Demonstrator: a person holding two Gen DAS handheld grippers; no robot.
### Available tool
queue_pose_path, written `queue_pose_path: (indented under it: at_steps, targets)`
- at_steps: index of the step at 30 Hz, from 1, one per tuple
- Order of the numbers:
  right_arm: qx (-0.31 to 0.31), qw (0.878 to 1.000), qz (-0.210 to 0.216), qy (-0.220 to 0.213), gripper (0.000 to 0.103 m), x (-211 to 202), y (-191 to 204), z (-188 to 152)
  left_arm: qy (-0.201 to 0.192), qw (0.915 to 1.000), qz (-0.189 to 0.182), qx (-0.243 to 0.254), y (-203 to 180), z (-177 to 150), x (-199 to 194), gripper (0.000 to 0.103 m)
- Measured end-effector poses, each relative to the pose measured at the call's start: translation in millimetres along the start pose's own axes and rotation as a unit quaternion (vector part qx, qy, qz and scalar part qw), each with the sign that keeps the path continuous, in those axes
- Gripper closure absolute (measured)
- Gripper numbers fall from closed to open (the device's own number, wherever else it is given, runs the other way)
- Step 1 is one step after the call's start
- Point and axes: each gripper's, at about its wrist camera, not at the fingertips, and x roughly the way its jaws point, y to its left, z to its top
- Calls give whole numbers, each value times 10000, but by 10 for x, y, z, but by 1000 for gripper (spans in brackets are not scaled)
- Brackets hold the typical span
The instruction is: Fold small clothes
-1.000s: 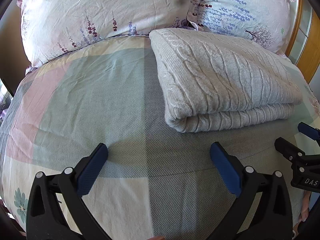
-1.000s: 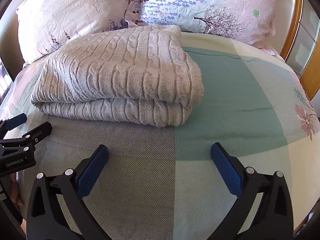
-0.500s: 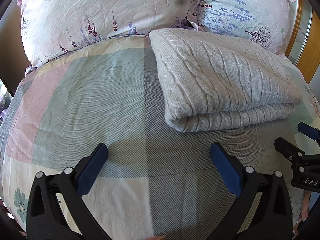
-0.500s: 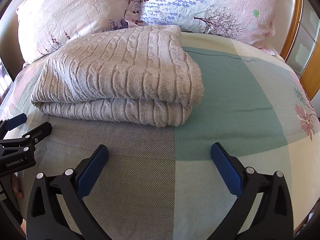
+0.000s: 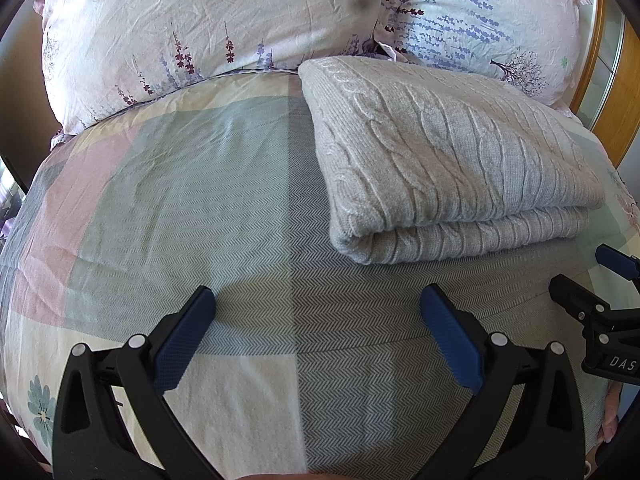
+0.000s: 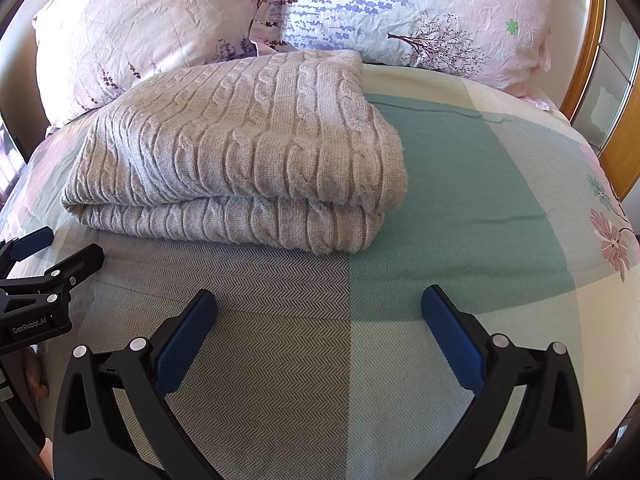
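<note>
While both tools hover low over the bed, nothing has shifted across the last second: the grey cable-knit sweater (image 5: 452,160) lies exactly where it did, folded into a thick rectangular bundle on the pastel patchwork bedspread (image 5: 180,200), its far edge touching the two floral pillows (image 5: 208,20) at the head of the bed. The left gripper (image 5: 316,320) stands with its blue-padded fingers (image 5: 188,332) spread wide and empty, pointing at bare bedspread just to the left of the bundle's rolled edge. The right gripper (image 6: 318,320) is likewise spread and holds nothing, its blue-padded fingers (image 6: 448,328) near the bundle's front edge but clear of it. Each tool shows at the margin of the other's view, so they sit side by side in front of the sweater.

That stillness, with both tools released and drawn clear, suggests the folding of this garment is finished: two stacked layers show along the front, edges fairly even, nothing trailing. I judge that what remains is at most a light tidy of the front right corner, where the lower layer pokes out slightly.
</note>
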Motion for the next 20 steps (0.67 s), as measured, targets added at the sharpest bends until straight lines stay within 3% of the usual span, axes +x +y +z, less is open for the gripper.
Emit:
queue_pose_path:
  at_steps: [20]
  targets:
    - [3,10000,-1,0,1,-1,2,0,-3,10000,0,-7,-12,5,3,2]
